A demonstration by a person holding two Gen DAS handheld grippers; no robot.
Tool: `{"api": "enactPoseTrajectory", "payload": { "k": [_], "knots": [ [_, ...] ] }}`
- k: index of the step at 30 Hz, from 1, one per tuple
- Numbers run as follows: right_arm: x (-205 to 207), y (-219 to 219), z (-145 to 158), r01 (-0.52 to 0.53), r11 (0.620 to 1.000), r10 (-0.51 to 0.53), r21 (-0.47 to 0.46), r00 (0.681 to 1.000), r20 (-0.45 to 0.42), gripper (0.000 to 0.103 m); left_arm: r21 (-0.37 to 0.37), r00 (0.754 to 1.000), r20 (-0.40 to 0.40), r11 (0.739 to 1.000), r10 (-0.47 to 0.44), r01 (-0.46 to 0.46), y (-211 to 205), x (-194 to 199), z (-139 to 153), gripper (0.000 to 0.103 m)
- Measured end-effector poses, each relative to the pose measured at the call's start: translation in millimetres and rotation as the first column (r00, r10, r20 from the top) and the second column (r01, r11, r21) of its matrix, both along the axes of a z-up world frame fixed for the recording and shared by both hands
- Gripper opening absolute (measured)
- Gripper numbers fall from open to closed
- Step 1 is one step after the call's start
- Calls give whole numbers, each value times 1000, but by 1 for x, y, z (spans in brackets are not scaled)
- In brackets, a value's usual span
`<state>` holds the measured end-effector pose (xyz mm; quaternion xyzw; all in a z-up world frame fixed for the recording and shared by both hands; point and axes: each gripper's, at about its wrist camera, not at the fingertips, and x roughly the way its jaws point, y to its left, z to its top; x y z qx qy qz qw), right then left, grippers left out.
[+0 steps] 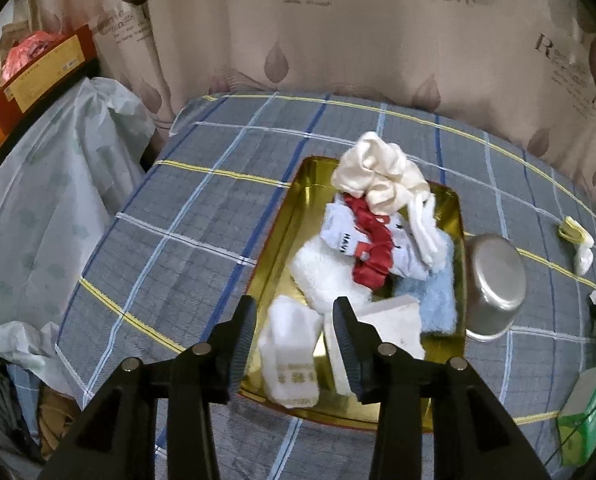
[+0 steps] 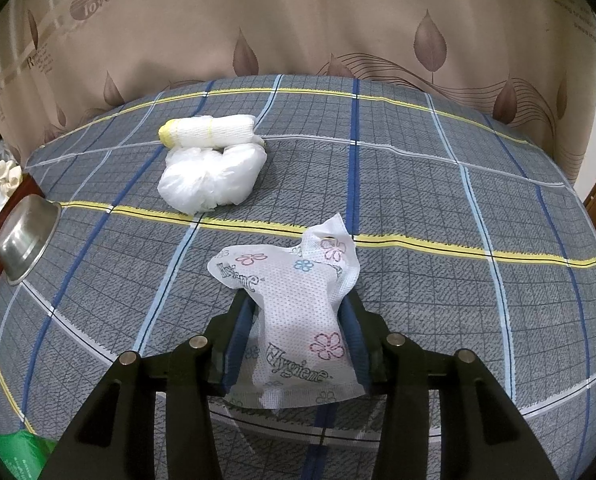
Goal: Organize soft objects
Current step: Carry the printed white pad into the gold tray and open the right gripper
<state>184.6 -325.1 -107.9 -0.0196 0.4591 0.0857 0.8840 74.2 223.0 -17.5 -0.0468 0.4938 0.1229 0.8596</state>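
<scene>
A gold tin tray [image 1: 282, 236] on the plaid bed holds soft items: a cream scrunchie [image 1: 377, 172], a red scrunchie [image 1: 371, 256], white socks [image 1: 343, 236], a white fluffy cloth [image 1: 325, 276], a blue cloth [image 1: 437, 300] and a white tissue pack [image 1: 290, 356]. My left gripper [image 1: 294, 312] is open and empty above the tray's near end. My right gripper [image 2: 298, 300] is shut on a white flower-printed "Hygiene" pouch [image 2: 298, 300] just above the bed. A white plastic bag bundle [image 2: 212, 176] and a yellow-tipped white roll [image 2: 208, 130] lie farther back.
A steel bowl [image 1: 493, 284] leans on the tray's right rim; it also shows in the right wrist view [image 2: 26, 236]. A green pack [image 1: 585, 412] lies at the bed's near right. Curtains hang behind the bed. Bags and boxes [image 1: 46, 68] stand on the left.
</scene>
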Motion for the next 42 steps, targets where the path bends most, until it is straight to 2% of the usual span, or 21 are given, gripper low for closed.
{"api": "enactPoseTrajectory", "payload": {
  "k": [3, 7, 9, 11, 16, 20, 24, 28, 33, 37, 42],
  "knots": [
    [3, 0, 1, -5, 1000, 5, -5, 1000, -24, 42, 10, 1000, 17, 1000, -17, 17, -4, -6, 1, 41],
    [10, 0, 3, -4, 1000, 4, -6, 998, -69, 42, 94, 998, 61, 996, -17, 11, -10, -16, 3, 41],
    [12, 0, 3, -1, 1000, 0, -12, 996, -87, 42, 108, 998, 68, 994, -16, 9, -11, -20, 2, 41],
    [13, 2, 4, 2, 1000, -5, -23, 995, -103, 42, 111, 997, 80, 994, -16, 7, -10, -24, 1, 41],
    [13, 6, 9, 19, 999, -24, -38, 990, -136, 29, 116, 996, 89, 993, -3, -8, -7, -31, -7, 41],
    [12, 13, 20, 24, 998, -32, -59, 990, -139, 27, 95, 995, 95, 995, 16, -25, -1, -38, -14, 41],
    [11, 24, 47, 23, 998, -29, -53, 994, -109, 27, 89, 992, 113, 994, 48, -58, 8, -46, -15, 41],
    [6, 53, 77, -23, 999, 21, -27, 997, -71, 27, 80, 990, 119, 993, 80, -90, 15, -49, -18, 41],
    [-3, 113, 101, -148, 989, 148, 1, 988, -36, 27, 72, 988, 118, 991, 102, -111, 21, -51, -19, 41],
    [-9, 171, 106, -257, 966, 258, 20, 966, -31, 27, 67, 984, 127, 989, 125, -134, 27, -55, -18, 41],
    [-19, 243, 102, -384, 922, 386, 50, 922, -39, 27, 45, 980, 128, 986, 154, -161, 34, -57, -18, 41]
  ]
}}
